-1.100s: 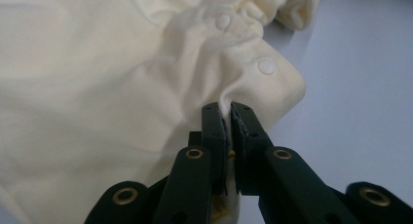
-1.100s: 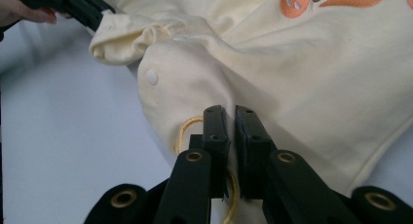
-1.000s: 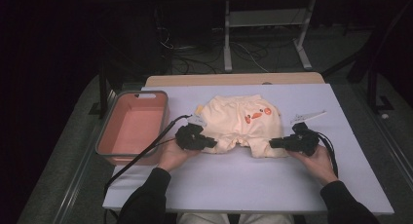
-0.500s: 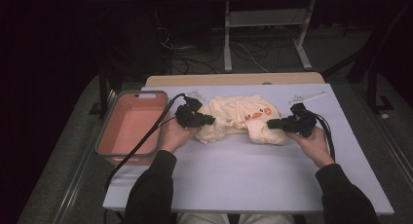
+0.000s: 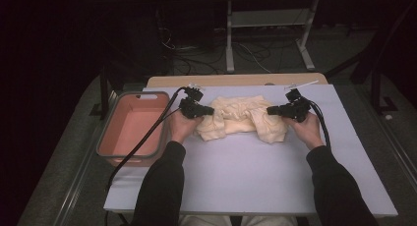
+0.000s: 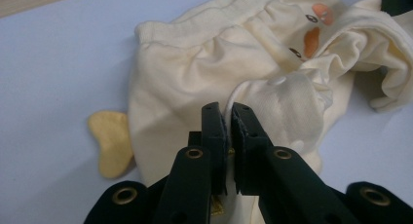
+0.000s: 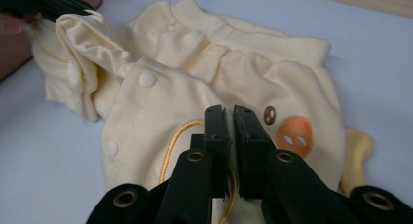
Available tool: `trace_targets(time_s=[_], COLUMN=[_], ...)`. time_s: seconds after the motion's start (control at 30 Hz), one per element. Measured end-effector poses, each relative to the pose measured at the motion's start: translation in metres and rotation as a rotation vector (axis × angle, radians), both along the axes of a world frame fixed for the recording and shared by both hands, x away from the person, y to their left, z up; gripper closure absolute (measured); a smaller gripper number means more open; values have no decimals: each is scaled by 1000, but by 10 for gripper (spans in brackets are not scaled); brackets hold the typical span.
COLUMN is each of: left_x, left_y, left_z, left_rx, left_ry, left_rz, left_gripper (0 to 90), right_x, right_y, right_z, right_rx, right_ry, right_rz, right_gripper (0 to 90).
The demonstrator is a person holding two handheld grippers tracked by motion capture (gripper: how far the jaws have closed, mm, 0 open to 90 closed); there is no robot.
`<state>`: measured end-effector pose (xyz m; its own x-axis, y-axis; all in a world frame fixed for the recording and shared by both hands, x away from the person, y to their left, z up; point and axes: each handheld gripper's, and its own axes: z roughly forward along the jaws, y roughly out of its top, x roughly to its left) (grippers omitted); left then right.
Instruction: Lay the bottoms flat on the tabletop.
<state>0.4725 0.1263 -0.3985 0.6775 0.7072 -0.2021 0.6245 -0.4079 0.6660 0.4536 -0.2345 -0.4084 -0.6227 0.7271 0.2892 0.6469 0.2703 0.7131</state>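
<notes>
Two grippers, left (image 5: 209, 110), right (image 5: 271, 110), pinching garment (image 5: 241, 117), lengthwise left-right

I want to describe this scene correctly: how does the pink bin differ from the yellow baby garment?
The pink bin is rigid, empty and untouched at the table's left edge; the yellow baby garment is soft, crumpled and mid-table, pinched by the left gripper and the right gripper. Both rest on the lavender table.

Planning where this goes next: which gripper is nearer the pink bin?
Left. The left gripper is right beside the pink bin; the right gripper is across the garment.
</notes>
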Motion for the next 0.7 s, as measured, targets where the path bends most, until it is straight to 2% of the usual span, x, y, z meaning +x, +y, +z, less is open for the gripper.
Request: trace_targets(time_s=[0.23, 0.3, 0.47, 0.7], left_x=[11, 14, 18, 16], left_y=[0, -1, -2, -4], left_z=[-16, -22, -33, -35], left_rx=[-16, -34, -49, -25], left_ry=[17, 20, 24, -15], left_rz=[50, 68, 99, 81], left_gripper=[847, 845, 835, 802], right_x=[14, 16, 20, 22], right_y=[3, 2, 5, 7], right_z=[-13, -17, -26, -38], right_rx=[2, 5, -22, -17], right_ry=[11, 10, 12, 32], right_rz=[-25, -36, -41, -51], right_gripper=[836, 836, 835, 832])
